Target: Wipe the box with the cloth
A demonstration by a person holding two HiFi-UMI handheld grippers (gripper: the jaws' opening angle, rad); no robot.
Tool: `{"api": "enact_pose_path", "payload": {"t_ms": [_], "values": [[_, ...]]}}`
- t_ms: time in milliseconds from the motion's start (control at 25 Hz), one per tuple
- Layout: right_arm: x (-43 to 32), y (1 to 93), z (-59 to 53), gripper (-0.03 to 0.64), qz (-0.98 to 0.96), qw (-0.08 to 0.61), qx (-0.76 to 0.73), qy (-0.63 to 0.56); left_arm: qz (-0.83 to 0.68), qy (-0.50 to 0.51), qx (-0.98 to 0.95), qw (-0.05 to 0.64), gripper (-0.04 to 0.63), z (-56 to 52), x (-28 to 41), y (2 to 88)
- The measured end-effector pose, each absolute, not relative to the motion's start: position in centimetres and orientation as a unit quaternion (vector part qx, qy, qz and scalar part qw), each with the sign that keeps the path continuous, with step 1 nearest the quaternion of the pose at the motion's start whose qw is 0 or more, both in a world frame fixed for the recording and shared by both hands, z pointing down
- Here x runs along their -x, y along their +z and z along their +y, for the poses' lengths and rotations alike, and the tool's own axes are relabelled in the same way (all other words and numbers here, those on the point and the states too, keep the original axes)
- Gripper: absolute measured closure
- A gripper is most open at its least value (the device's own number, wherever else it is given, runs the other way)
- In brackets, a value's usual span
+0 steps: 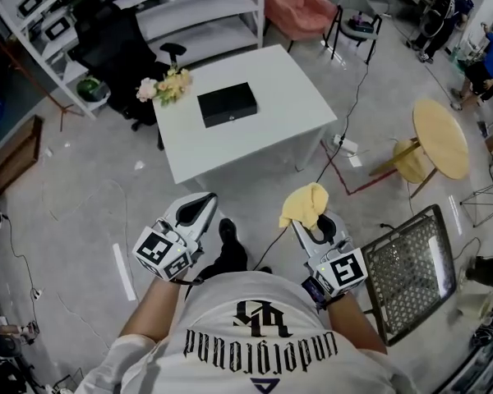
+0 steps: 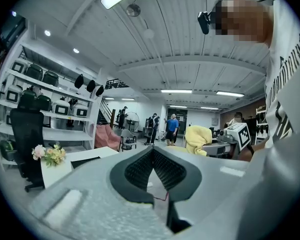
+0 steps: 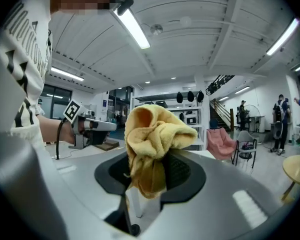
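the box (image 1: 227,104) lies on the white table (image 1: 287,89), well apart from both grippers, with flowers (image 1: 166,84) at the table's far left corner. the right gripper (image 1: 306,220) is clamped on the yellow cloth (image 3: 152,144), which bunches above its jaws. the left gripper (image 2: 152,153) has its jaws pressed together on nothing. the step in hand looks like bringing the cloth to the box. to do it well, hold the clamp firm so the bunch cannot slip. lay the loose cloth, not the jaw tips, flat on the lid, and wipe away from the flowers. the left gripper could steady the box's side against sliding.
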State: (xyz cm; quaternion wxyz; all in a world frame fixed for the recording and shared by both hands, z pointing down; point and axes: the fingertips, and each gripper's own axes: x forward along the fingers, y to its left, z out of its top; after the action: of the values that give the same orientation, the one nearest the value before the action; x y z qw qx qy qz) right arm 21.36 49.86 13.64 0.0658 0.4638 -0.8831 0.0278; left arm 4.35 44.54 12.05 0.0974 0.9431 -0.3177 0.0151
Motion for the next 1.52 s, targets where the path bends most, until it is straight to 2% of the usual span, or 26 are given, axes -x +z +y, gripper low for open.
{"api": "enact_pose_path", "payload": {"t_ms": [320,880,1520], "values": [[-22.2,14.6,43.3,0.483,-0.869,0.067,-0.488,0.039,-0.312,0.005,-0.944,0.109,0.588,37.8,-4.0,13.6],[-14.9,16.0,25.8,0.483,-0.852,0.105,-0.51,0.045,-0.297,-0.009,-0.948,0.112,0.588,20.5,4.1,14.3],[-13.1,21.5,14.6,0.485,-0.867,0.16,-0.465,0.082,-0.327,0.004,-0.931,0.16,0.57,11.3,5.8,18.5]]}}
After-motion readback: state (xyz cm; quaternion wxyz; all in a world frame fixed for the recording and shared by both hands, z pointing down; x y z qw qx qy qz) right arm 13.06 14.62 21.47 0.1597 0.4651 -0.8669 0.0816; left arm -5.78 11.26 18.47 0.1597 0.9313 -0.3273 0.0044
